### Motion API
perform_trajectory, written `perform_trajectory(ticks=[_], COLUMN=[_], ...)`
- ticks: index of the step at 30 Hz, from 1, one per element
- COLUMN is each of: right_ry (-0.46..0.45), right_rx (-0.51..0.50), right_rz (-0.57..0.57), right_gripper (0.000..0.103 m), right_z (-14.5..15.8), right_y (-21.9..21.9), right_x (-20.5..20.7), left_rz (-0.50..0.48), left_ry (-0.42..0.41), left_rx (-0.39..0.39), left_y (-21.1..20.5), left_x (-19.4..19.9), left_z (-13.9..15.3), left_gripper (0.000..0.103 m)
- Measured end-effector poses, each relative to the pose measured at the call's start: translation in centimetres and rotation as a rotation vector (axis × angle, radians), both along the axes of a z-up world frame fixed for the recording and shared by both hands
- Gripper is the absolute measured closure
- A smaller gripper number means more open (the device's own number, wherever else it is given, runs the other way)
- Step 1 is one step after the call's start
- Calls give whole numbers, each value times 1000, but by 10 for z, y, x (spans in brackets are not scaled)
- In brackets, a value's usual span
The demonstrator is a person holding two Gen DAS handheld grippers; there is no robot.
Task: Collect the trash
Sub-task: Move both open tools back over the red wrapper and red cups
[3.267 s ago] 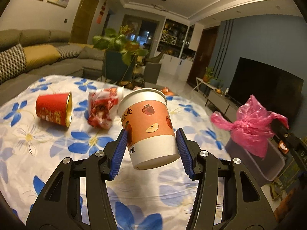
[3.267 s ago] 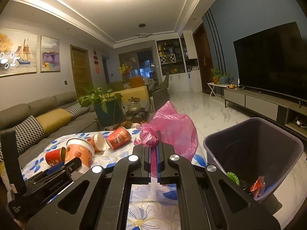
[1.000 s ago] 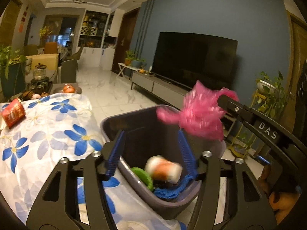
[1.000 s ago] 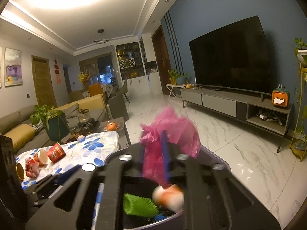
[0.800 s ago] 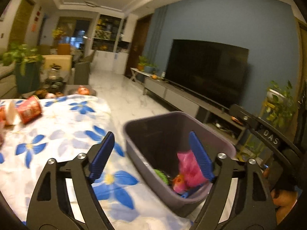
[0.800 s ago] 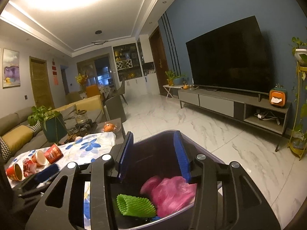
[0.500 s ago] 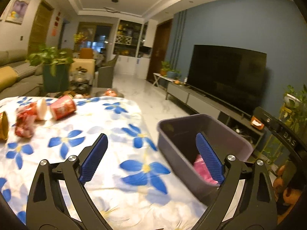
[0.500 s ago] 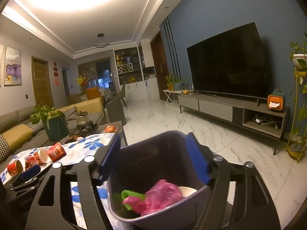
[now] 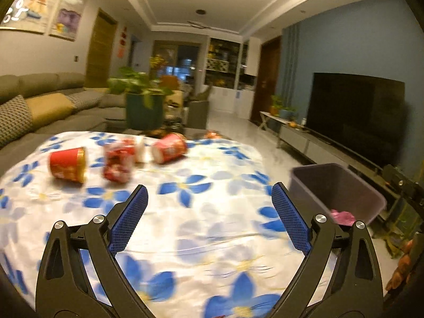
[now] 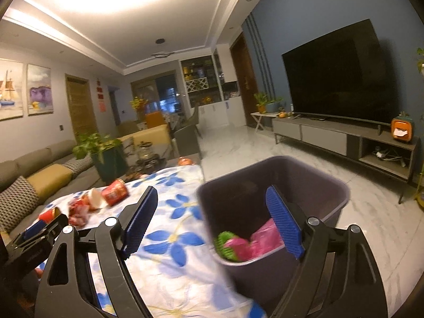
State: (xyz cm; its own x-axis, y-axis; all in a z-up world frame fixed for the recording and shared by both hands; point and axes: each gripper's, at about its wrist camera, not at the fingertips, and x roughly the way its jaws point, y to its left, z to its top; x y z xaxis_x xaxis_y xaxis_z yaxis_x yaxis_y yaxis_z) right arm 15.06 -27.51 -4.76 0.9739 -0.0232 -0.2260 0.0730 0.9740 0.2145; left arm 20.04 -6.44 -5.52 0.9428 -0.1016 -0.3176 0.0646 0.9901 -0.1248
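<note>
**Both grippers emptied, trash left at the far left of the table**

The left gripper (image 9: 209, 220) is seen with its jaws spread wide and nothing between them, held above the flowered tablecloth (image 9: 201, 228). The right gripper (image 10: 212, 222) is likewise released and empty, its right finger in front of the grey bin (image 10: 328, 182) and its left finger over the cloth.

Ahead and to the left of the left gripper, well apart from it, four pieces are still spread in a row across the far part of the table: a red cup (image 9: 67, 164) laid on its side with its mouth to the right, a crumpled red wrapper (image 9: 118, 163), a white-bottomed cup (image 9: 139, 149) and a second red cup (image 9: 169, 148), also lying on its side with its long axis running roughly left to right. In the right wrist view the same cluster (image 10: 98, 198) is found far off to the left, with the left gripper between. The left hand is therefore judged the nearer one, and a reach forward and leftward is called for.

Compared with 3.3 s ago, the paper cup is no longer held by the left gripper and the pink bag (image 10: 262, 238) is no longer pinched by the right; the bag is now lying in the bin beside a green item (image 10: 225, 246).
</note>
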Motion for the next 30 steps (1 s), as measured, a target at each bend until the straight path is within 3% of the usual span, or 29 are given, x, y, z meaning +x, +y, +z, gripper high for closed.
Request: perform_trajectory(ticks=[16, 30], right_ry=[31, 74], right_rx=[-22, -76], right_rz=[191, 333], right_gripper=[22, 22], right_z=[-2, -14], right_y=[104, 202], right_x=[27, 71], left_rz=[222, 383], left_ry=[24, 31], left_rx=[0, -12], left_y=[113, 196], left_x=[-17, 2], left_z=[-1, -1], left_gripper=[10, 10])
